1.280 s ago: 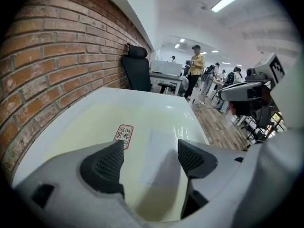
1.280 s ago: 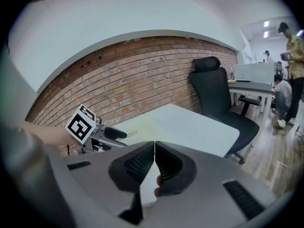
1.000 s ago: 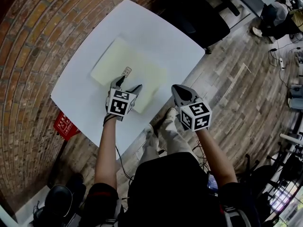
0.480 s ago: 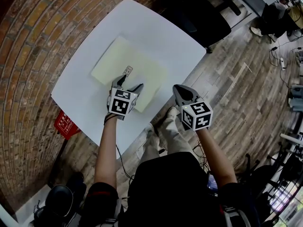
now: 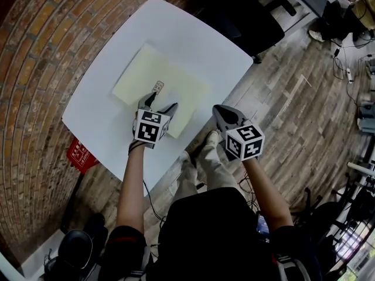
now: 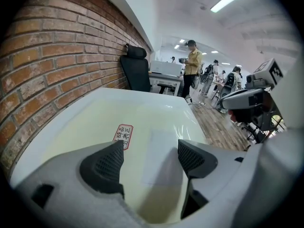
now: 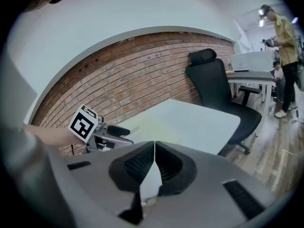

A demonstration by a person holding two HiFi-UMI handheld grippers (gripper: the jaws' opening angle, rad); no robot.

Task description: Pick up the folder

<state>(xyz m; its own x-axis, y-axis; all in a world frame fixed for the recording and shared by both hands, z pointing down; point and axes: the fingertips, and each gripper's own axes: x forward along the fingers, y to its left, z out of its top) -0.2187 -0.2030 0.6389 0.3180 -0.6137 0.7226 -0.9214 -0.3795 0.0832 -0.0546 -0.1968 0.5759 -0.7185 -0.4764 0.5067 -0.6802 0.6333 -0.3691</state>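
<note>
A pale yellow folder (image 5: 161,85) lies flat on the white table (image 5: 105,113), with a small red-edged label (image 5: 157,87) near its front. My left gripper (image 5: 158,104) hovers over the folder's near edge, open, with nothing between its pads. In the left gripper view the folder (image 6: 142,118) and label (image 6: 123,136) lie just past the open left gripper (image 6: 149,160). My right gripper (image 5: 221,115) is shut and empty, off the table's right side above the floor. In the right gripper view the shut right gripper (image 7: 154,163) faces the table (image 7: 204,122) and the left gripper (image 7: 111,132).
A brick wall (image 5: 41,57) runs along the table's left. A black office chair (image 5: 249,22) stands at the far corner and a red box (image 5: 81,154) sits on the floor at the left. A person (image 6: 192,65) stands by desks in the background.
</note>
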